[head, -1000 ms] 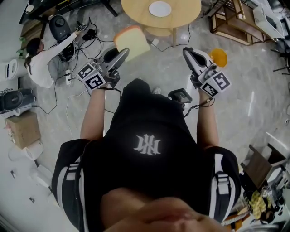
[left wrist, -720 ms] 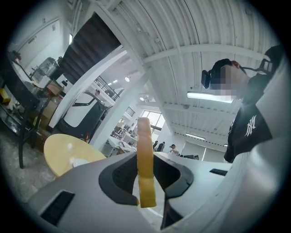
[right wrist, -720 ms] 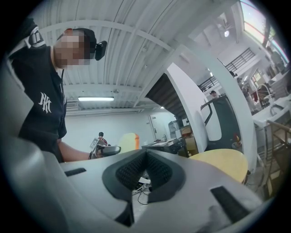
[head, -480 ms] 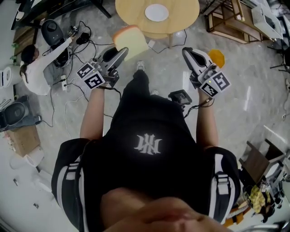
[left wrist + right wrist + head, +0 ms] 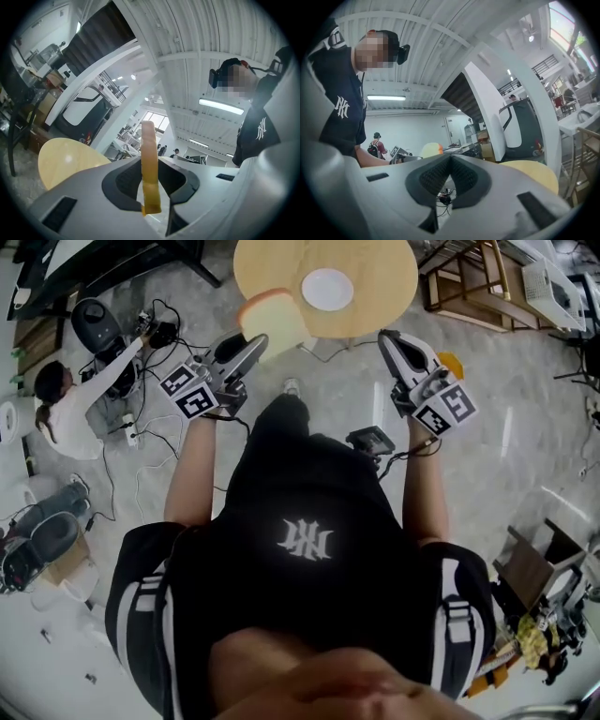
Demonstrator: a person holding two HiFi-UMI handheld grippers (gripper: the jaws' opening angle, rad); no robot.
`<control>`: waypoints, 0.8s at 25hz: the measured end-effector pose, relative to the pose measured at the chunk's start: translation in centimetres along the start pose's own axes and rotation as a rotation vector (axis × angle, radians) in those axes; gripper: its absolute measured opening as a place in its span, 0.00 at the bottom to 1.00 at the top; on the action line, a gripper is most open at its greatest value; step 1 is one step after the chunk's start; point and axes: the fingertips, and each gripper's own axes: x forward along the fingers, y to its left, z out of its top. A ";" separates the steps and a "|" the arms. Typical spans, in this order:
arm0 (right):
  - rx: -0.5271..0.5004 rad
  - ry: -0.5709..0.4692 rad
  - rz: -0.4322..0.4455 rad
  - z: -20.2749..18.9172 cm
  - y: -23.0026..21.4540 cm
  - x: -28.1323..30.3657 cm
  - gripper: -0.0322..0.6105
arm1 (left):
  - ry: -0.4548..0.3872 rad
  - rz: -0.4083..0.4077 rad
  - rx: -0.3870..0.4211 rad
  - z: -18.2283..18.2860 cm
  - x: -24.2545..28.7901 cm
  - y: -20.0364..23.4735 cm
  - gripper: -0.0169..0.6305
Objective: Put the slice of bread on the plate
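Note:
A slice of bread (image 5: 273, 322) with a tan crust sticks out flat from my left gripper (image 5: 255, 341), which is shut on it. It hangs over the near left edge of a round wooden table (image 5: 384, 287). A white plate (image 5: 328, 289) lies on that table, just right of the bread and beyond it. In the left gripper view the bread (image 5: 150, 173) shows edge-on, clamped in the left gripper (image 5: 150, 161), with the table (image 5: 65, 159) at the left. My right gripper (image 5: 389, 338) is shut and holds nothing, near the table's front right edge. In the right gripper view the right gripper (image 5: 450, 157) has its pads together.
A person (image 5: 70, 395) crouches at the left among cables and devices (image 5: 155, 334) on the floor. An orange object (image 5: 455, 360) lies on the floor by the right gripper. Wooden furniture (image 5: 469, 277) stands at the upper right, beside the table.
Both grippers have moved forward towards the table. The bread now overlaps the table's near edge, and the plate sits closer to it. Neither grip has changed.

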 end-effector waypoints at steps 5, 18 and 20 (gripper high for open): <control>-0.002 0.007 -0.051 1.7 -2.6 3.1 0.05 | 0.054 -0.038 -0.019 1.7 2.1 3.6 0.19; 0.051 0.066 -0.188 1.3 -8.5 7.6 0.05 | 0.145 -0.121 -0.126 2.2 7.0 12.2 0.19; 0.062 0.073 -0.201 0.9 -9.3 7.7 0.05 | 0.154 -0.123 -0.139 1.8 7.6 13.0 0.19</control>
